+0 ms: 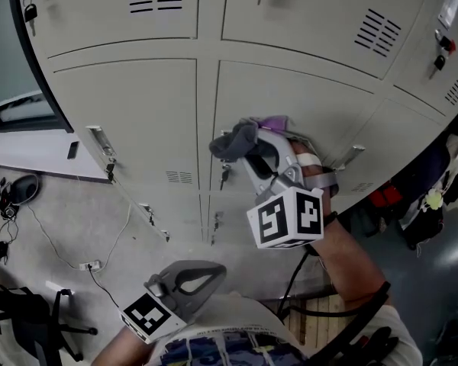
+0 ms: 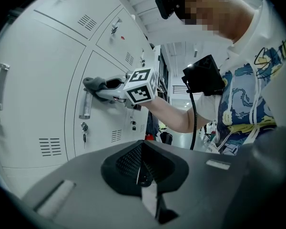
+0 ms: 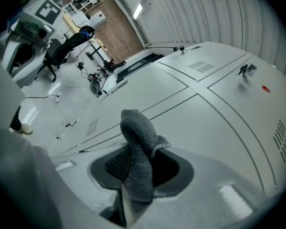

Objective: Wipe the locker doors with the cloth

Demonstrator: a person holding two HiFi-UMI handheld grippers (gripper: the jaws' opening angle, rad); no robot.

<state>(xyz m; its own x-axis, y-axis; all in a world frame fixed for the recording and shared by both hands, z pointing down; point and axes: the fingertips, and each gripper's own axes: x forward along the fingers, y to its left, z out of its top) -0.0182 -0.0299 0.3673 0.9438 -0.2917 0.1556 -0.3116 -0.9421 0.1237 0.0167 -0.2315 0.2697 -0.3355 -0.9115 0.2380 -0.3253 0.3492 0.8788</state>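
Observation:
The grey cloth (image 1: 233, 142) is pinched in my right gripper (image 1: 248, 142), which is shut on it and held up against the pale locker doors (image 1: 130, 113). In the right gripper view the cloth (image 3: 138, 156) stands bunched up out of the jaws, just in front of a door panel (image 3: 190, 113). The left gripper view has the right gripper (image 2: 107, 84) pressing the cloth (image 2: 91, 83) at the top of a door handle (image 2: 85, 105). My left gripper (image 1: 214, 271) hangs low near the person's body, away from the lockers. Its jaws (image 2: 142, 175) meet with nothing between them.
Keys hang in several locks (image 1: 224, 175) and metal handles (image 1: 103, 147) stick out from the doors. Cables and a power strip (image 1: 91, 265) lie on the floor at left, near an office chair (image 1: 30, 311). Red items (image 1: 382, 197) sit at the right.

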